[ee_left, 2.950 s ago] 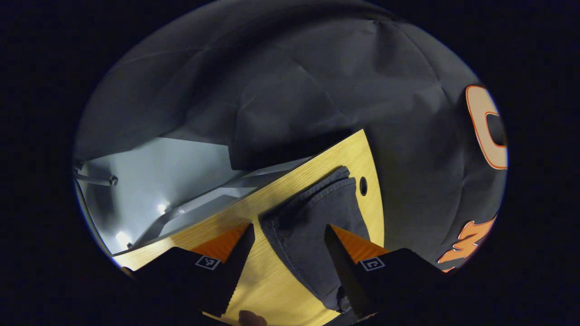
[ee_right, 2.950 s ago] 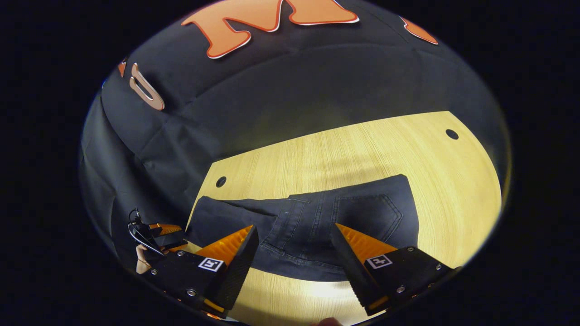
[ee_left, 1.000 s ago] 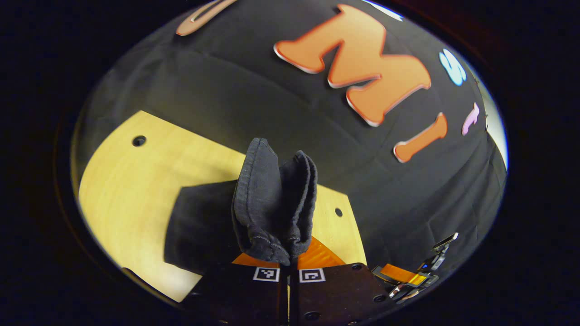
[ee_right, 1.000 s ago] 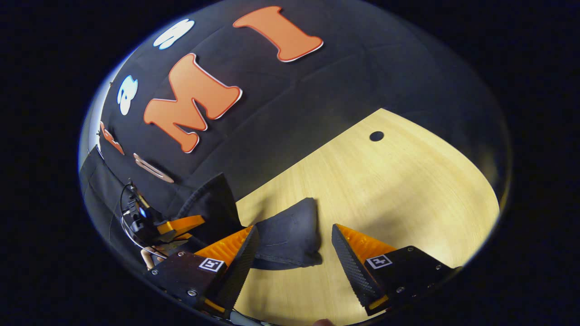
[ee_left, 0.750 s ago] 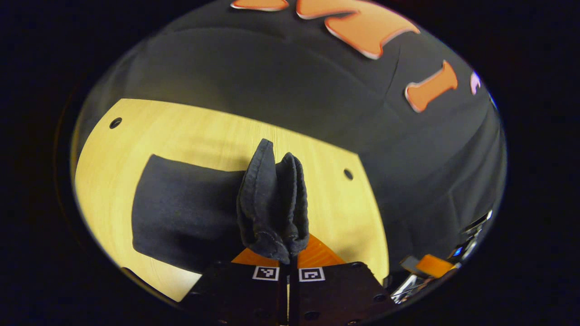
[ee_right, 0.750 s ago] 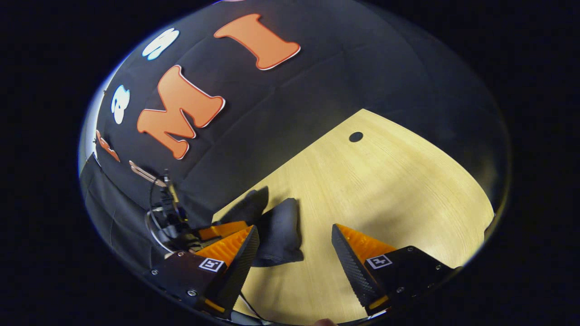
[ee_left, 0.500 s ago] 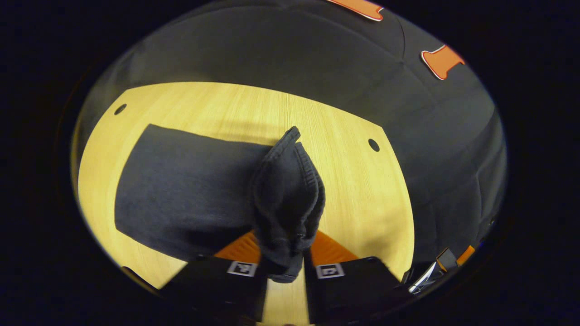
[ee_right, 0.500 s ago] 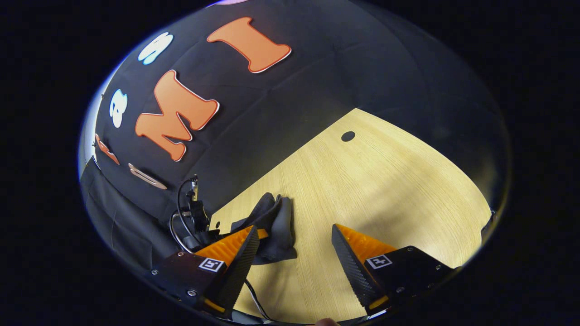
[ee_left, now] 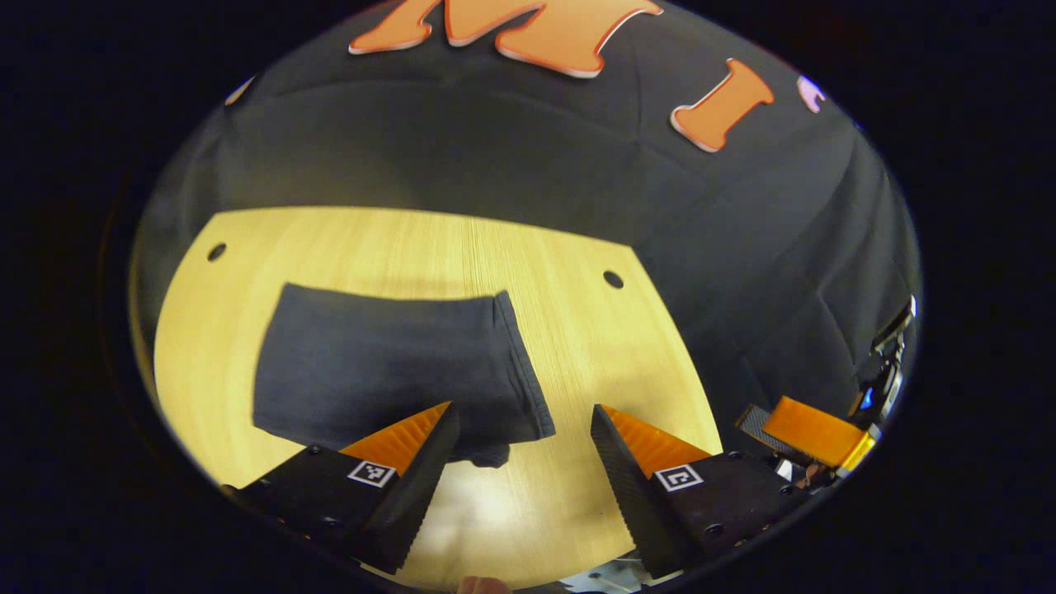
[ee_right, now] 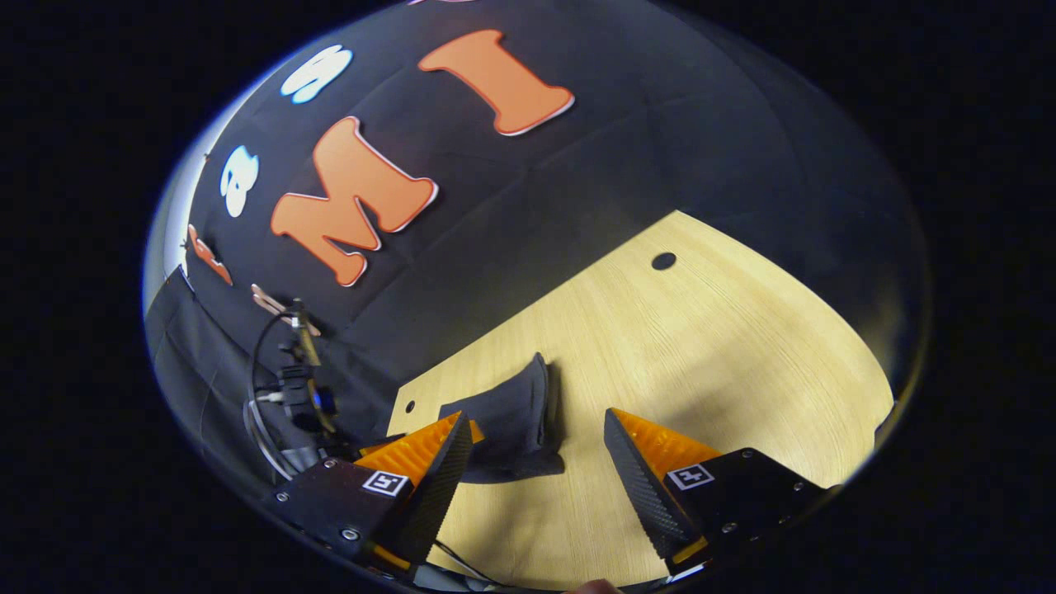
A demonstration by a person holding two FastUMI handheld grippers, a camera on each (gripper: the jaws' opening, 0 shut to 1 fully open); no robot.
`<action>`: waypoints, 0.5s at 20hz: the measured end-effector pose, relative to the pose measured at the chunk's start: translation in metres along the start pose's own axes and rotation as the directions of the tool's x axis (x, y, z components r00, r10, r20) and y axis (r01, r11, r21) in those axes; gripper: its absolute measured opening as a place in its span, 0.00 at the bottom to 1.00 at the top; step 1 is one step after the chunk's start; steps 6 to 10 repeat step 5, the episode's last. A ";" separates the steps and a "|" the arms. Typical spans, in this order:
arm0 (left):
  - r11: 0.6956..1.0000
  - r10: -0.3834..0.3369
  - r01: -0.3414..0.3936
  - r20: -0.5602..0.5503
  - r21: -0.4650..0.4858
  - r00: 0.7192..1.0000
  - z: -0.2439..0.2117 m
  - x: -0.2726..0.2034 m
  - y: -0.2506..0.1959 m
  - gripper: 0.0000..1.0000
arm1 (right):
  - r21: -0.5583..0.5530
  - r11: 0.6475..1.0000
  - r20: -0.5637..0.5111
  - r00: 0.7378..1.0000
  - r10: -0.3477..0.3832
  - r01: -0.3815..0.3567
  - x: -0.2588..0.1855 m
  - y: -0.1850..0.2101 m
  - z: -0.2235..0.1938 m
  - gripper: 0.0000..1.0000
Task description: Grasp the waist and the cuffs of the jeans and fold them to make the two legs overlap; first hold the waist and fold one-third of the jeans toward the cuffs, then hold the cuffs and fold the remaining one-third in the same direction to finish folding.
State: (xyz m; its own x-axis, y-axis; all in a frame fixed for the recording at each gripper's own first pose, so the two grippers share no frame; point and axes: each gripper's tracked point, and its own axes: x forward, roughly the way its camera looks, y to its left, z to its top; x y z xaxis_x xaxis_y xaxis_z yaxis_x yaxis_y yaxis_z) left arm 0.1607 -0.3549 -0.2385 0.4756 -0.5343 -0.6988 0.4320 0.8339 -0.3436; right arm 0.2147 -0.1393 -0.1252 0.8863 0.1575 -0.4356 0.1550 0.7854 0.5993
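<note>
The dark jeans (ee_left: pixel 396 371) lie folded into a flat rectangular bundle on the light wooden table (ee_left: pixel 577 330), cuff hems along the bundle's right edge. My left gripper (ee_left: pixel 520 450) hovers open just in front of that edge, nothing between its fingers. In the right gripper view the same jeans bundle (ee_right: pixel 511 425) lies at the table's left end. My right gripper (ee_right: pixel 536 458) stands open beside it, holding nothing. The other gripper (ee_left: pixel 813 429) shows at the lower right of the left gripper view.
The wooden table (ee_right: pixel 701 355) has small round holes (ee_left: pixel 613 279) (ee_right: pixel 663 261) near its corners. Black cloth walls close in the table's far and side edges. Cables and a mount (ee_right: pixel 297 371) hang at the left in the right gripper view.
My left gripper carried the cuffs over the bundle, opened and let them drop flat, then drew back. The right gripper stayed open and barely shifted.
</note>
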 end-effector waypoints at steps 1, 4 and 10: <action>1.000 -0.007 0.007 0.051 0.004 0.999 0.011 -0.023 0.001 0.98 | -0.032 0.999 0.022 1.000 0.005 -0.004 -0.001 0.012 0.008 0.98; 1.000 0.015 -0.014 0.211 -0.007 0.977 0.041 -0.095 0.028 0.95 | -0.156 0.988 0.112 0.994 0.009 0.009 -0.008 0.051 0.032 0.98; 0.999 0.038 -0.035 0.269 -0.016 0.962 0.054 -0.122 0.043 0.94 | -0.197 0.980 0.146 0.989 0.014 0.015 -0.009 0.066 0.039 0.98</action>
